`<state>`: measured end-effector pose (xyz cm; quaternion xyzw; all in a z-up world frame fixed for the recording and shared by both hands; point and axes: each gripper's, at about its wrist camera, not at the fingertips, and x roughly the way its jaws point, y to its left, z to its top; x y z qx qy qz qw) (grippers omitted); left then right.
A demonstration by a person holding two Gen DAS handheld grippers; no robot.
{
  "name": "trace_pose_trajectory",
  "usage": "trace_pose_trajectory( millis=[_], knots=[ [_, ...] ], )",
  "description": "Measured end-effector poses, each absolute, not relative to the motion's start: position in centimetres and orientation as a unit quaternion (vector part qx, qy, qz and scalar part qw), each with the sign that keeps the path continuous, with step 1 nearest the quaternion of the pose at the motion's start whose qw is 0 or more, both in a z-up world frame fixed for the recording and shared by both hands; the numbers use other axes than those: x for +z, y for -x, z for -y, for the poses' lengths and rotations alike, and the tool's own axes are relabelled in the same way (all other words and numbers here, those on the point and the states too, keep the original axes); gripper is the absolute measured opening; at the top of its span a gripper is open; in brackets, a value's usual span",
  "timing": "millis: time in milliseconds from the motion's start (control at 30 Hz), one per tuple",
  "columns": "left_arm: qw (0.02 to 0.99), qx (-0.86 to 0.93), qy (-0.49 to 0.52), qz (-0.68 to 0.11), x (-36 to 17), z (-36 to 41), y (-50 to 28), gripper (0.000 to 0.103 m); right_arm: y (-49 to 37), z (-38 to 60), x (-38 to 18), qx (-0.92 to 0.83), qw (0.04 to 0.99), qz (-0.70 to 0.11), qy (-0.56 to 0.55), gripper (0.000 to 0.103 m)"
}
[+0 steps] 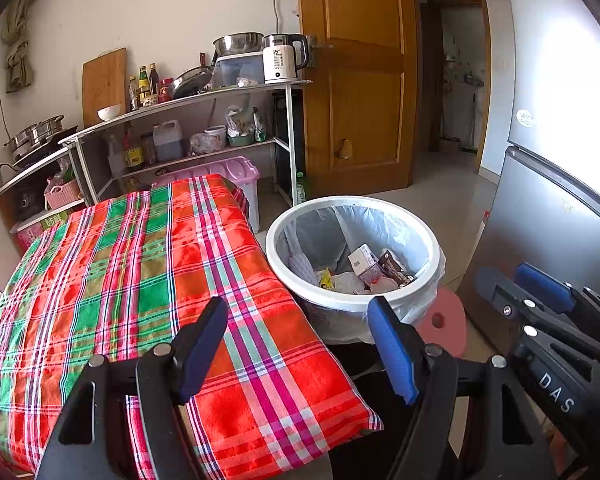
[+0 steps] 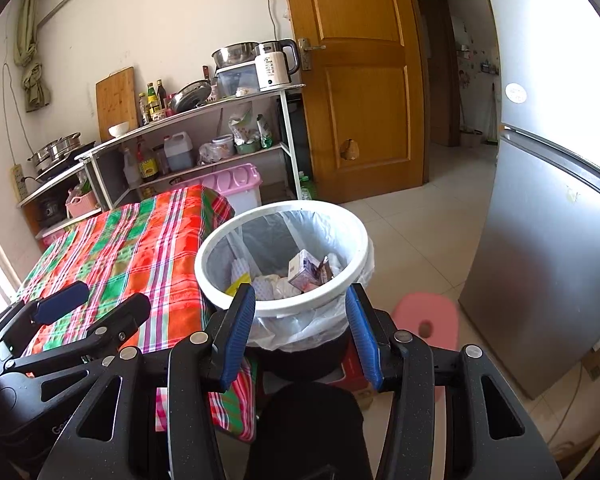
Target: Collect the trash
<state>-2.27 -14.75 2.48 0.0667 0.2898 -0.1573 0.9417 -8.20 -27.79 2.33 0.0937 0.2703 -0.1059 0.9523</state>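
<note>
Two grippers, both spread wide with nothing between the blue pads. Left gripper point(image 1: 300, 344) hangs over the near edge of the table, above the plaid tablecloth point(image 1: 132, 280), red, green and pink checks. Its left finger is over the cloth, its right finger over the gap toward the bin. Right gripper point(image 2: 300, 332) is just short of the trash bin point(image 2: 220, 300), its two fingers framing the bin's near rim, not touching as far as I can tell.

Bin has a white rim and a clear plastic liner, and stands on the floor right against the table's right side. Trash is in it already: a small white carton point(image 1: 366, 266), a dark brown wrapper point(image 1: 396, 268), a yellow scrap point(image 1: 326, 280), crumpled white paper point(image 2: 284, 286).

Pink stool point(image 2: 424, 320) on the tiled floor just beside the bin, on the fridge side. Grey fridge point(image 2: 540, 260) at right. Metal shelf rack point(image 1: 204, 120) behind the table with a white kettle point(image 1: 280, 60), steel bowl, bottles and a cutting board leaning on the wall. Pink-lidded storage box point(image 2: 236, 184) between table and rack. Wooden door point(image 1: 360, 80) behind the bin, an open doorway next to it.
</note>
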Motion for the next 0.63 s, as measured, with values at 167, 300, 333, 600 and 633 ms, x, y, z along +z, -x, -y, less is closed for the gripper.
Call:
trace_pose_trajectory(
  millis=[167, 300, 333, 600, 633],
  knots=[
    [0.941, -0.159, -0.068, -0.289, 2.45, 14.74, 2.32, 0.074, 8.19, 27.77, 2.33, -0.106, 0.952, -0.27, -0.094, 0.048],
    [0.941, -0.159, -0.068, -0.289, 2.46, 14.79, 2.36, 0.074, 8.21, 27.67, 2.32, -0.106, 0.952, -0.27, -0.094, 0.048],
    [0.941, -0.159, -0.068, -0.29, 2.46, 14.79, 2.36, 0.074, 8.21, 27.67, 2.32, -0.106, 0.952, -0.27, -0.094, 0.048],
    [0.941, -0.16, -0.067, -0.29, 2.46, 14.75, 2.38, 0.074, 8.21, 27.7, 2.31, -0.106, 0.952, -0.271, -0.094, 0.048],
    [0.941, -0.16, -0.067, -0.289, 2.46, 14.76, 2.38, 0.074, 8.21, 27.69, 2.3, -0.106, 0.952, -0.27, -0.094, 0.048]
  ],
)
